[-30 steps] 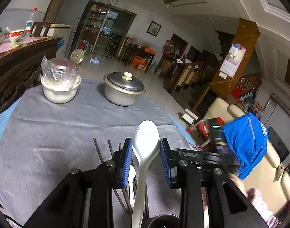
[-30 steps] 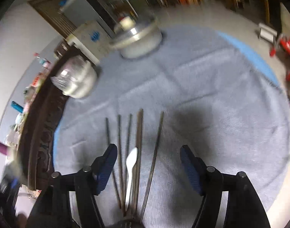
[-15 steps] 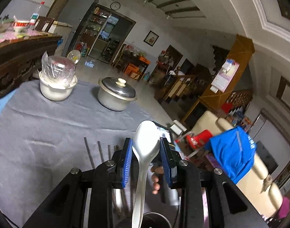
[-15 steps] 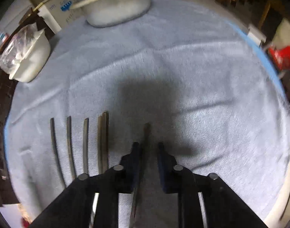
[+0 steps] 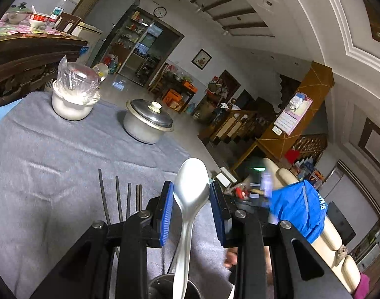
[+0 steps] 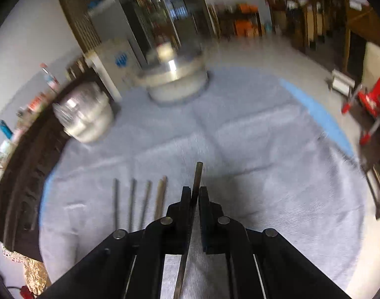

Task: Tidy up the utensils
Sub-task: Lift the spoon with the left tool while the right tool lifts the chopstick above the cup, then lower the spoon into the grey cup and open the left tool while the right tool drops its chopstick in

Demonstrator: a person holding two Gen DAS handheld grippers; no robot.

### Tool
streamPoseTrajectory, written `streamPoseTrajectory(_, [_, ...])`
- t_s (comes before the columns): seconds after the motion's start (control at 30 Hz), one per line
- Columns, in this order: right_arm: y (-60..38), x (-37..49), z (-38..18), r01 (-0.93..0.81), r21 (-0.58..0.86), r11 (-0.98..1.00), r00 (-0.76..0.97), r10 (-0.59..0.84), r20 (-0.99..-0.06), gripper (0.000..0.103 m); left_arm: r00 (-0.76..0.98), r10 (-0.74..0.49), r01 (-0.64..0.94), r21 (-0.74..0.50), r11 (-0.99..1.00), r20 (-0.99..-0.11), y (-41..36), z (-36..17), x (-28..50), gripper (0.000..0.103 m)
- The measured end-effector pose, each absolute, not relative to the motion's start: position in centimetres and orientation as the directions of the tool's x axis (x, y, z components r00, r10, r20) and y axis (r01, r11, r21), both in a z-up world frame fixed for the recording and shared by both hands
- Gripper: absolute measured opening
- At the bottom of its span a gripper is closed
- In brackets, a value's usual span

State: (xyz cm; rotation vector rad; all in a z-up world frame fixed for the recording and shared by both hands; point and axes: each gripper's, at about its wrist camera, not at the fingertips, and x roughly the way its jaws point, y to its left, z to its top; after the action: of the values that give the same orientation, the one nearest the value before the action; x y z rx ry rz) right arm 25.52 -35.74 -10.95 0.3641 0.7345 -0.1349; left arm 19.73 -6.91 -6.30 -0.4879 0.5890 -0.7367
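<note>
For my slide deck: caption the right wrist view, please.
Right gripper shut on one chopstick, lifted beside four chopsticks on the grey tablecloth.

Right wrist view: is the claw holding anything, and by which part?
Yes. The right claw is shut on one dark chopstick, gripped partway along its shaft, with the far end sticking out past the fingertips.

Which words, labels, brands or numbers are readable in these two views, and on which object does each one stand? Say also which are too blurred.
No text can be read with certainty.
Blue cloth: white characters at its edge, too distorted to read.
Wall calendar: print too small.
Wall clock: numerals too small.
White box: blue mark, blurred.
Bottle: label unreadable.
Spoon and chopstick: no marking visible.
</note>
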Motion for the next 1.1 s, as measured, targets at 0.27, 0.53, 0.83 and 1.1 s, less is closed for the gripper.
streamPoseTrajectory(0.27, [-33.6, 18.2, -4.4, 0.191, 0.284, 0.939, 0.896, -0.048, -0.442, 0.006, 0.632, -0.704, 0.444, -0.593, 0.672, -0.324, -7.7, -7.6, 18.0, 0.031])
streamPoseTrajectory(0.53, [-30.3, 14.1, 1.0, 0.144, 0.223, 0.964, 0.962, -0.084, -0.258, 0.006, 0.681, -0.654, 0.416, -0.562, 0.715, -0.329, -7.7, -9.5, 17.1, 0.031])
streamPoseTrajectory(0.83, [-27.7, 11.0, 5.2, 0.034, 0.199, 0.979, 0.977, 0.01, -0.213, 0.006, 0.718, -0.629, 0.39, -0.576, 0.718, -0.298, -6.3, -10.7, 16.7, 0.031])
streamPoseTrajectory(1.1, [-24.8, 8.7, 6.1, -0.06, 0.208, 0.976, 0.969, 0.107, -0.222, 0.006, 0.718, -0.632, 0.39, -0.584, 0.712, -0.291, -6.0, -11.1, 15.9, 0.031])
